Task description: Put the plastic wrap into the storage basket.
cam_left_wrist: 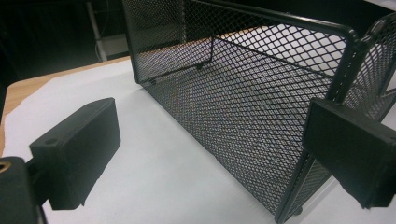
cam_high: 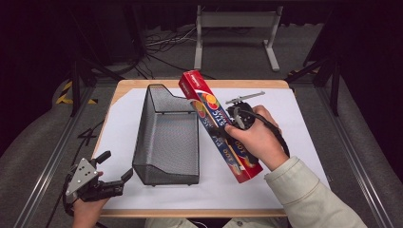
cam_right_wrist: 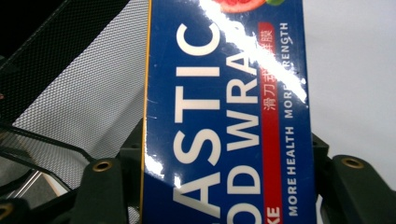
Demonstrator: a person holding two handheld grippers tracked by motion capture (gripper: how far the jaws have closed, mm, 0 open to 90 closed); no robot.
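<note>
Item: plastic wrap box (cam_high: 219, 124), long, narrow, red and blue, printed cardboard with a glossy face that throws glare. Location: held tilted above the white sheet (cam_high: 304, 128), far end raised near the wire basket (cam_high: 166, 137), near end low toward the person's sleeve; beside the basket, not inside it. Holder: right gripper (cam_high: 236, 121), jaws clamped across the narrow width about mid-length, the box wedged between them in the right gripper view (cam_right_wrist: 224, 121). Handling, by estimate: light, stiff along its length, thin walls likely to dent under hard squeeze; glossy surface may slide; a long box can swing if taken near one end. Best hold: mid-length, across the flat sides, as now. Left gripper (cam_high: 114, 171): jaws spread, holding nothing, low at the near left table corner, facing the basket's mesh wall (cam_left_wrist: 243, 107).
</note>
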